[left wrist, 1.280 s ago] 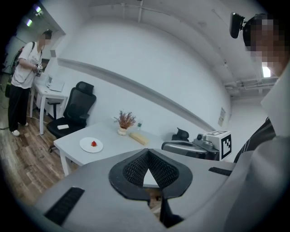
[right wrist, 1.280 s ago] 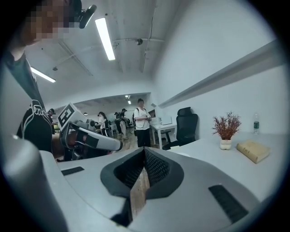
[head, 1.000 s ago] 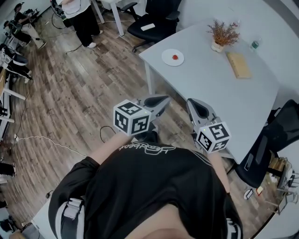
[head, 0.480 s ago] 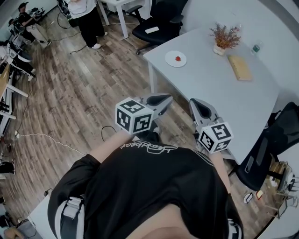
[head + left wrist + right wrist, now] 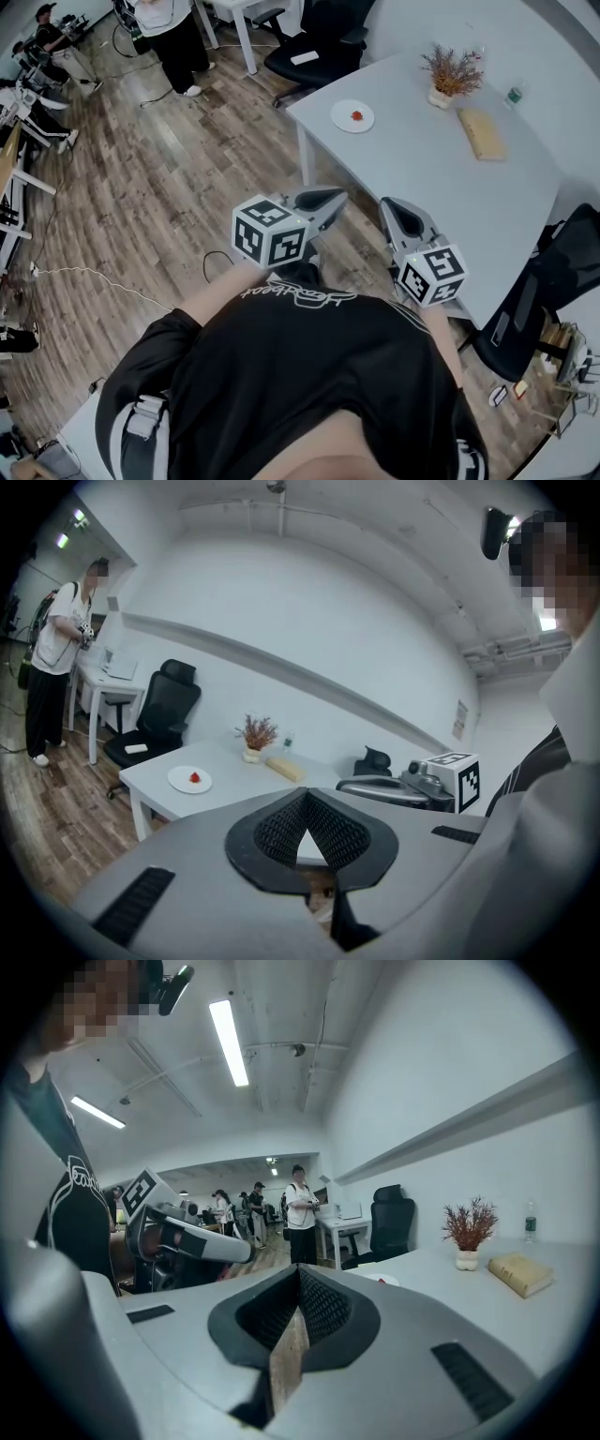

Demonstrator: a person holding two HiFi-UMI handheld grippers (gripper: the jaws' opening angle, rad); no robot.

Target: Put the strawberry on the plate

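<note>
Strawberry (image 5: 356, 116): lies on the small white plate (image 5: 343, 120), roughly centred. The plate sits near the far left corner of the white tabletop (image 5: 441, 187).

Left gripper (image 5: 339, 196): jaws closed, tips meeting, nothing between them; in its own view only tabletop shows through the small gap behind the tips. Touches nothing.

Right gripper (image 5: 387, 203): jaws closed tip to tip, empty; floor shows through the gap behind the tips.

Pose: both grippers are held side by side close in front of the wearer's chest, pointing toward the tabletop, marker cubes nearest the body. The left one is over the wood floor (image 5: 159, 187); the right one is at the tabletop's near edge. Both are well apart from the plate.

Tabletop, far side: vase of dried flowers (image 5: 448, 75), a book (image 5: 478, 131) just beside it, and a small bottle (image 5: 511, 93) near the wall.

Room: black office chair (image 5: 314, 42) beyond the plate's corner; a standing person (image 5: 169, 33) further off on the floor.
</note>
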